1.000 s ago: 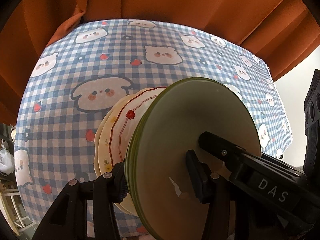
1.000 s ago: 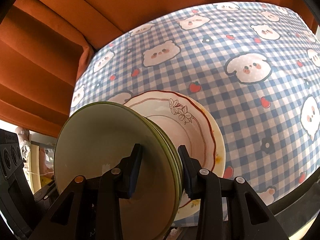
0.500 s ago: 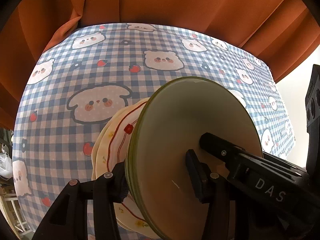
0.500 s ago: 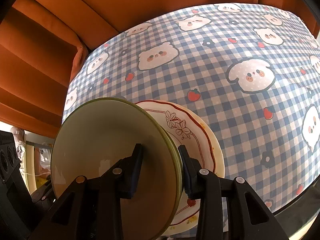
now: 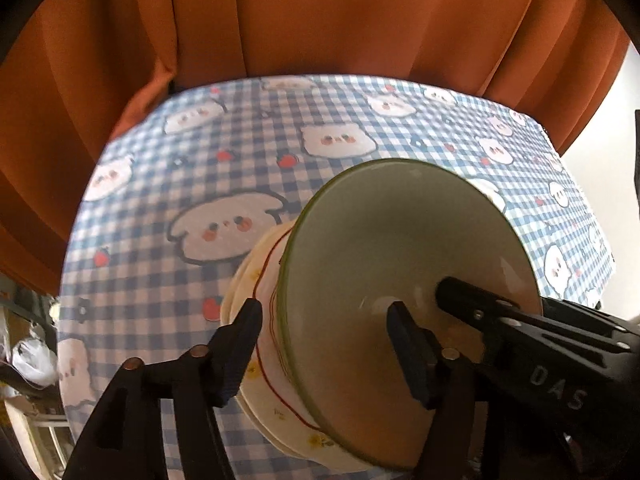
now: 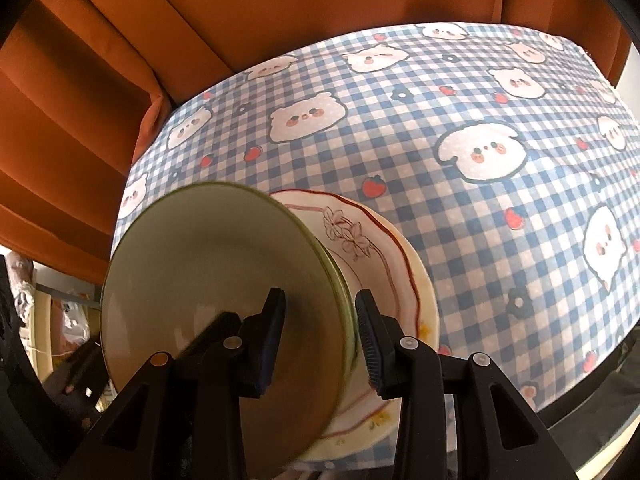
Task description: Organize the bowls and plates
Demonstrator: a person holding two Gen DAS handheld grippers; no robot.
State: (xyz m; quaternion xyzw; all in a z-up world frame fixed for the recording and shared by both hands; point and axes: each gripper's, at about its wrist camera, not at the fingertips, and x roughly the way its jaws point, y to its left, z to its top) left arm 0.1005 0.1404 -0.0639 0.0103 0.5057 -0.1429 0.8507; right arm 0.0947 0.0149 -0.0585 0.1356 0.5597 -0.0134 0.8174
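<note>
Two grippers met over one stack of dishes on a table covered by a blue-and-white checked tablecloth [image 5: 168, 280] printed with bear and dog faces and strawberries. Orange curtains [image 5: 320, 16] hung behind the table's far edge. The stack sat near the table's near edge: a green plate [image 5: 400, 256] lay on top, over a cream plate with a wavy red line and a flower sketch [image 6: 360, 240], and under that more cream plates with small yellow flowers [image 5: 240, 304], their number unclear. The left gripper [image 5: 326, 344] straddled the stack's rim, its jaws opening; one finger stood outside the cream plates, clear of them, and the other lay over the green plate's face, so nothing was clamped. The right gripper [image 6: 322, 326] pinched the green plate's rim, one pad on its upper face and the other beneath its edge, against the red-lined plate.
</note>
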